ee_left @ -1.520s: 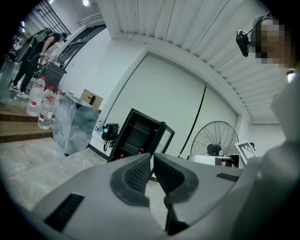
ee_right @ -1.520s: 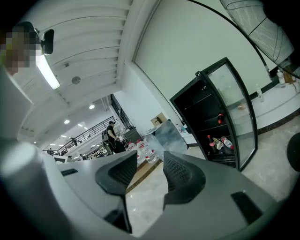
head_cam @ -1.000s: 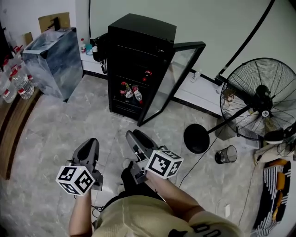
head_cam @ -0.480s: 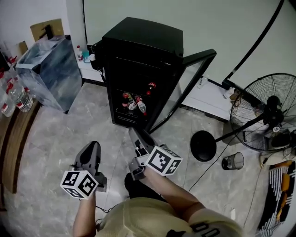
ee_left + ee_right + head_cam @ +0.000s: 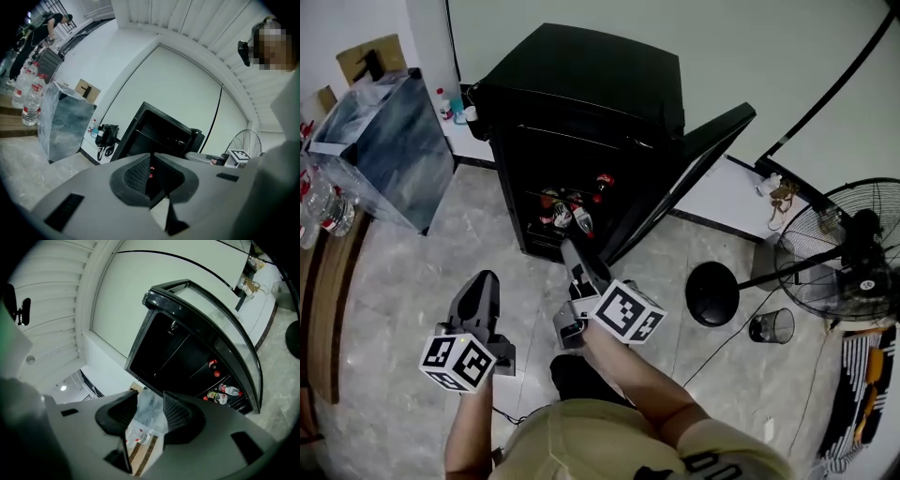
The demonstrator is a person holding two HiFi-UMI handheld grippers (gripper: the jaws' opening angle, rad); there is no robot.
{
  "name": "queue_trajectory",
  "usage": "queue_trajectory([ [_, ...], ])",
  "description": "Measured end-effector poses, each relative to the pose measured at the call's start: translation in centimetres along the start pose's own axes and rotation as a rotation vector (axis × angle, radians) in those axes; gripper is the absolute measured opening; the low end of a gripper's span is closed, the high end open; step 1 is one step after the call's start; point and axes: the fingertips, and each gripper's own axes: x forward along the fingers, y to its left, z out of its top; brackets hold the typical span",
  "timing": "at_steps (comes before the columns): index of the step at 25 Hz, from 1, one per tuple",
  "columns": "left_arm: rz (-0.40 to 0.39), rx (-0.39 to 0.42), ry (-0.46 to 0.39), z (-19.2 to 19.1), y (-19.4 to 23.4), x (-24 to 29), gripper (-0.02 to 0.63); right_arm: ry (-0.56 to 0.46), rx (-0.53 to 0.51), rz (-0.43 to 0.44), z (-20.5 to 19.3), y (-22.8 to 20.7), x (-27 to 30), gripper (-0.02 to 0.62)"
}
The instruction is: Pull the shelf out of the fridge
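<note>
The black fridge (image 5: 581,75) stands ahead with its glass door (image 5: 698,164) swung open to the right. Dark wire shelves cross its inside (image 5: 180,350), and bottles (image 5: 567,211) lie on the lower ones. My right gripper (image 5: 570,247) is nearest, its tips just short of the fridge's bottom front. Its jaws stand apart with nothing between them (image 5: 151,398). My left gripper (image 5: 487,279) hangs lower left over the floor, farther from the fridge. Its jaws (image 5: 151,161) are shut and empty, and the fridge's inside shows beyond them.
A big floor fan (image 5: 853,253) with a round base (image 5: 712,293) stands at the right, next to a mesh bin (image 5: 772,326). A marble-patterned cabinet (image 5: 380,145) sits left of the fridge. Water bottles (image 5: 323,211) rest on a wooden bench (image 5: 328,300).
Both grippers and the person have come closer to the fridge, which now looks larger. The right gripper's tips have reached the fridge's lower front. Neither gripper's jaws have changed.
</note>
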Motion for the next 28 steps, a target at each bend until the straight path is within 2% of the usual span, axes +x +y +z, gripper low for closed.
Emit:
queue_trajectory([
  [7, -0.001, -0.01, 0.005, 1.4, 1.2, 5.6, 0.017, -0.06, 0.017, -0.032, 3.3, -2.6, 4.2, 0.163],
  [19, -0.093, -0.025, -0.007, 2.6, 1.9, 13.3, 0.017, -0.155, 0.044, -0.127, 7.6, -6.6, 9.0, 0.161],
  [24, -0.134, -0.065, -0.009, 2.6, 3.1, 15.8, 0.017, -0.187, 0.041, -0.137, 8.2, -7.2, 10.8, 0.16],
  [28, -0.181, -0.067, 0.012, 2.5, 4.1, 17.9, 0.017, -0.238, 0.055, -0.146, 9.2, -7.9, 11.9, 0.157],
])
